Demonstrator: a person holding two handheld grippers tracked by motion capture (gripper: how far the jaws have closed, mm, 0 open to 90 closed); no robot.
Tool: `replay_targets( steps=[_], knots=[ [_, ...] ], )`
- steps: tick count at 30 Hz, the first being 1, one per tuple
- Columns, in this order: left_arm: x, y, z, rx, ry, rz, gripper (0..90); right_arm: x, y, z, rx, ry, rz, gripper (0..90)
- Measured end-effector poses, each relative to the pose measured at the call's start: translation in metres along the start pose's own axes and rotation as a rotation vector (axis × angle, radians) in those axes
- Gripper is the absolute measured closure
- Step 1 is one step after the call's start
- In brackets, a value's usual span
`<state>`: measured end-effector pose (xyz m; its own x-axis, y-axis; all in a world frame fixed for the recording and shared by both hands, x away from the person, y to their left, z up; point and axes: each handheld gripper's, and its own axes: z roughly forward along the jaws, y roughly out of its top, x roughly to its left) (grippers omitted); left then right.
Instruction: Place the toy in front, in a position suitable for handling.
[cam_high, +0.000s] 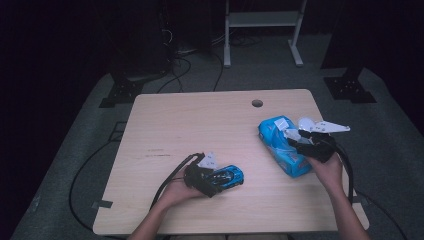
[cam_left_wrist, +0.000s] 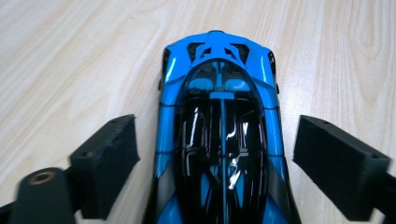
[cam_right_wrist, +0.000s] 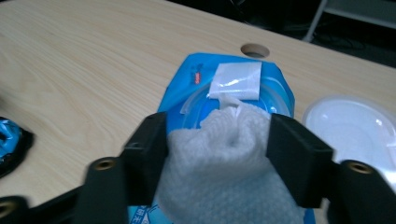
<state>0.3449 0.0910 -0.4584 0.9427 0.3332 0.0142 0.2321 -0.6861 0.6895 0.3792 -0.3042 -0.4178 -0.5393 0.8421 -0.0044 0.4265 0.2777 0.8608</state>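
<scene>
A blue and black toy car (cam_high: 227, 176) (cam_left_wrist: 219, 126) stands on the wooden table (cam_high: 190, 125) at the front middle. My left gripper (cam_high: 214, 181) (cam_left_wrist: 217, 154) straddles it, open, with a gap between each pad and the car's sides. At the right lies a blue wet-wipe pack (cam_high: 280, 145) (cam_right_wrist: 187, 79) with its round white lid (cam_right_wrist: 350, 121) flipped open. My right gripper (cam_high: 296, 140) (cam_right_wrist: 217, 140) is over the pack's opening, shut on a bunched white wipe (cam_right_wrist: 229, 158) that comes out of it.
A round cable hole (cam_high: 257, 103) (cam_right_wrist: 255, 49) sits in the table's far edge area. The toy car (cam_right_wrist: 9, 144) shows at the left edge of the right gripper view. Cables trail off the front of the table. A white frame (cam_high: 262, 30) stands on the floor behind.
</scene>
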Motion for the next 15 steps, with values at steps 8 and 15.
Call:
replay_targets(
  steps=[8,15],
  knots=[
    [0.003,-0.011,-0.021,-0.069,0.013,-0.012,10.8,-0.006,-0.003,0.006,0.104,-0.025,0.059,77.2],
    [0.004,-0.015,-0.031,-0.108,0.015,-0.025,10.8,-0.007,-0.001,-0.002,0.092,0.018,0.093,85.9]
  ],
)
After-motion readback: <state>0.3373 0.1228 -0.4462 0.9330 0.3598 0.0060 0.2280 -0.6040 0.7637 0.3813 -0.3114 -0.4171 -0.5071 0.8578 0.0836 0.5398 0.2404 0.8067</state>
